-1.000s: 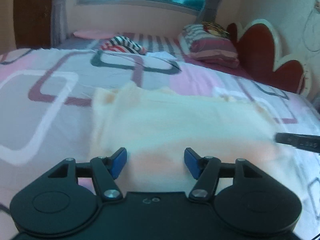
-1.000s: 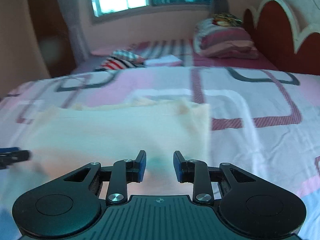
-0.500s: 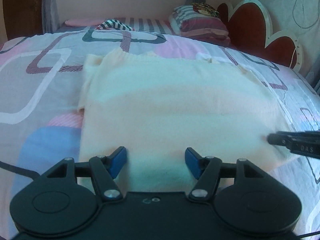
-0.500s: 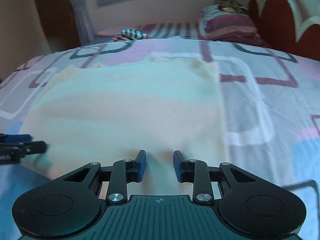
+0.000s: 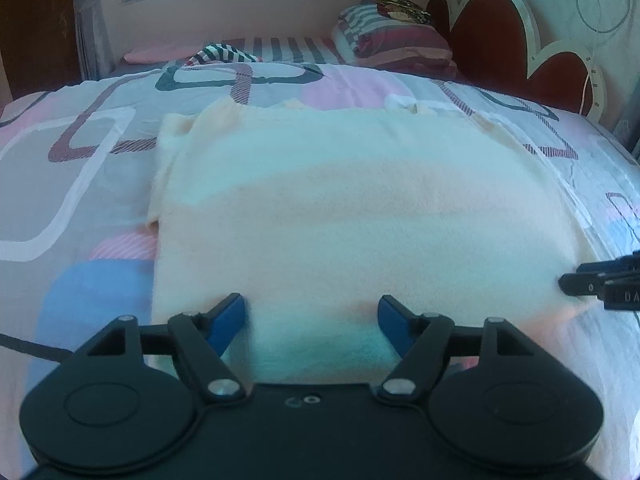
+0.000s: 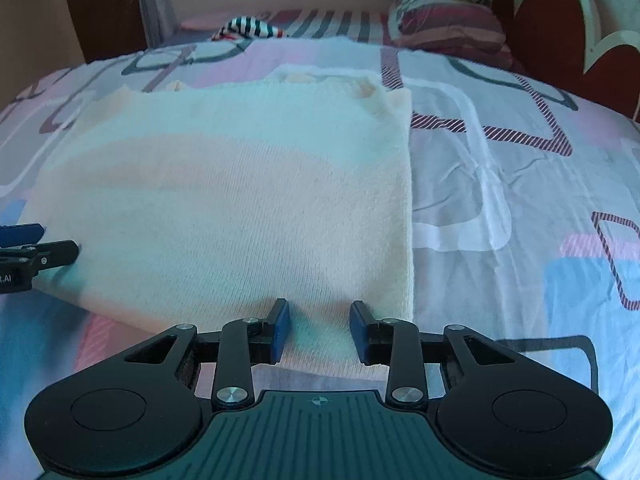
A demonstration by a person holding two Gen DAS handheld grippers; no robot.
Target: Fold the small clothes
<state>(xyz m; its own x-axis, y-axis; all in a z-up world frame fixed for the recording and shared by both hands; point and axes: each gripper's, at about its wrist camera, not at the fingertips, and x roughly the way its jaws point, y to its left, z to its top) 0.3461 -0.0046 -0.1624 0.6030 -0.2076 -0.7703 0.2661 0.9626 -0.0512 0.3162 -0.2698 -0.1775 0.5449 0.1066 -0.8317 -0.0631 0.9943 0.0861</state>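
We're low over the bedsheet (image 5: 80, 184) now, both tools at the near hem of the cream knit garment (image 5: 360, 208), which lies flat and spread ahead of the fingers. The left gripper (image 5: 312, 316) has its blue pads spread wide, the hem lying between them, nothing pinched. The right gripper (image 6: 319, 330) sits narrower but still parted, hem cloth between its pads near the garment's right edge; we can't tell whether the pads touch the fabric.

We judge this cloth light, soft and limp, a fuzzy knit that should grip rather than slip, and it will sag wherever we don't support it. So we'd pinch the near hem at both corners, catching every layer, and carry it forward toward the far edge where the little sleeve folds bunch.

Writing? Only fragments on each gripper's side as seen from the other: "DA" on the right one, ".AI" on the left one. No label shows on the garment.
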